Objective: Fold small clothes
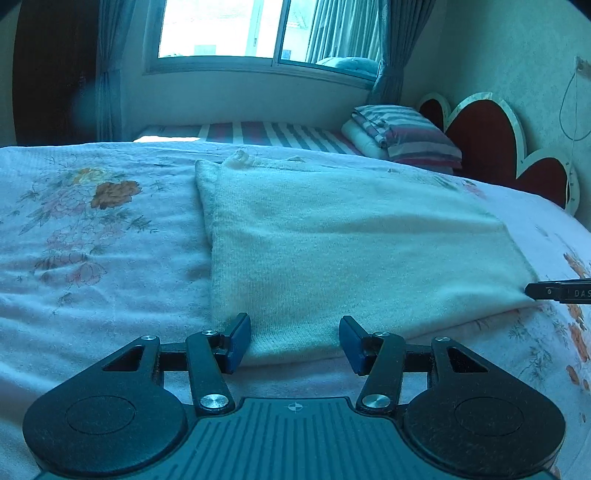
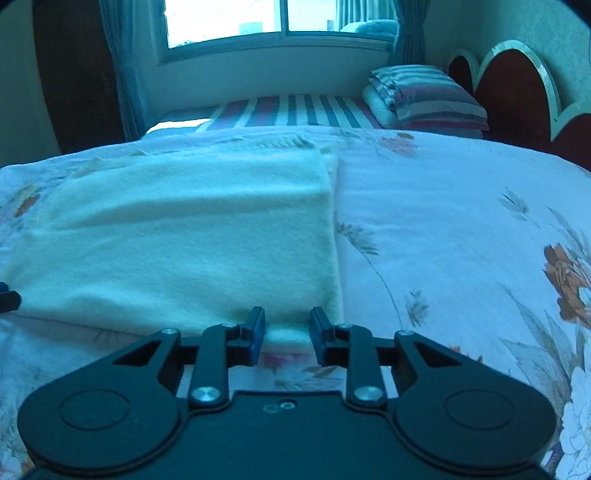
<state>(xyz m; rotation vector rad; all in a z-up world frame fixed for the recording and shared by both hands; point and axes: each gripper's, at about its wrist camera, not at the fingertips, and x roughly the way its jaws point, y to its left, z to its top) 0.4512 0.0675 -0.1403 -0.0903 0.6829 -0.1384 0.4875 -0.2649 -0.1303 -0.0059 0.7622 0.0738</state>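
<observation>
Cream knit garment [image 1: 332, 240] lying flat on floral bedspread [image 1: 92, 258], already folded to a rectangle, near edge toward both tools. Left gripper [image 1: 294, 341] straddling near-left corner, jaws apart, pads not pinching. Right gripper [image 2: 287, 334] at near-right corner, jaws parted around the hem, released. Likely between folds. Next: pinch both near corners, carry toward far edge evenly.

One folded cream garment [image 1: 332, 251], one floral bedspread [image 1: 92, 258], two grippers, left gripper [image 1: 294, 341] and right gripper [image 2: 287, 334], one stack of striped bedding [image 1: 402, 133], one window [image 1: 236, 29]
</observation>
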